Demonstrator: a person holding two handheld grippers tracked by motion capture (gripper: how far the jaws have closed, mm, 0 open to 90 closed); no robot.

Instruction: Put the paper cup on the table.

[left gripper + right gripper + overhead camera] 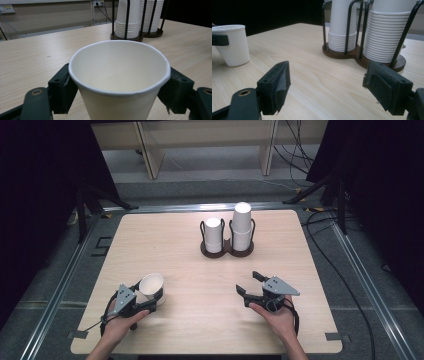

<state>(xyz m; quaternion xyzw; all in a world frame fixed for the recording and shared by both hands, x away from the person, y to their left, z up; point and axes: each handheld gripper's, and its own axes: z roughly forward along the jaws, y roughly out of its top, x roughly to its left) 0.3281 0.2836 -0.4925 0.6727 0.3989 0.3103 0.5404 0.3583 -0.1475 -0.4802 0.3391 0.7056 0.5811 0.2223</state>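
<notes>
Cup pinched on my left, right jaws spread.

My left gripper (142,296) pinches a paper cup (151,287) upright on the counter (200,320); my right gripper (250,282) hovers, facing the cup holder (227,249) with two stacks.

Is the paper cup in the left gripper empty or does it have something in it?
Empty. The left gripper view looks down into the paper cup held by the left gripper and shows only bare white walls and bottom.
</notes>
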